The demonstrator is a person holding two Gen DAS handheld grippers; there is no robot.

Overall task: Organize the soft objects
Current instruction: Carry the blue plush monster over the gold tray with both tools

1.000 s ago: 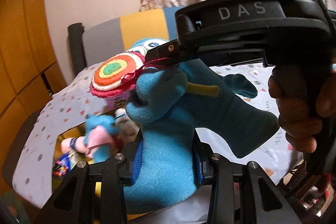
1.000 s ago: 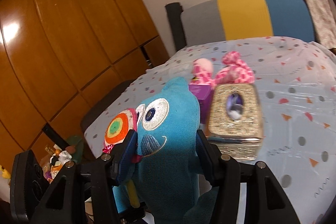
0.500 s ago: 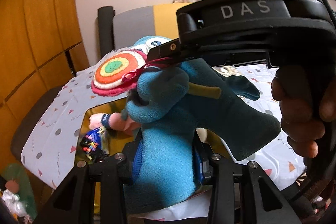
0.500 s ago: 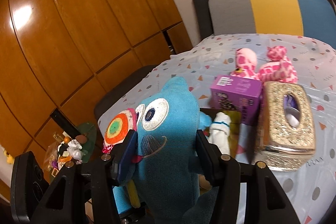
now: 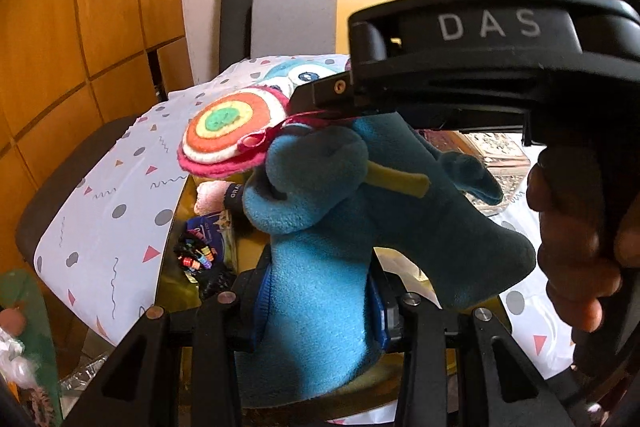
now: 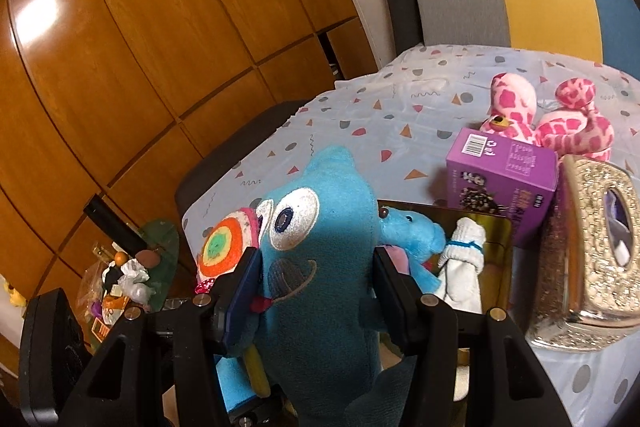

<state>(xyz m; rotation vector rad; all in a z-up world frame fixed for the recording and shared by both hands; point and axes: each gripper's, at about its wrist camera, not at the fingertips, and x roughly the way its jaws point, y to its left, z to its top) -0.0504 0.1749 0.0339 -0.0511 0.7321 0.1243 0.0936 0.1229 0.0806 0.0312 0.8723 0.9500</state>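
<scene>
A blue plush creature with big eyes and a felt lollipop hangs between both grippers, above a gold tray. My left gripper is shut on its lower body. My right gripper is shut on its head; that gripper's black body crosses the left wrist view. In the tray lie a small blue plush, a white plush and a dark bag with coloured marks.
A purple box, a glittery gold tissue box and a pink spotted plush stand on the patterned tablecloth. A grey-yellow-blue chair back is behind. Wooden panels and floor clutter are at left.
Both grippers have carried the blue plush forward over the table; the gold tray and the toys in it now sit nearer and directly under the plush.
</scene>
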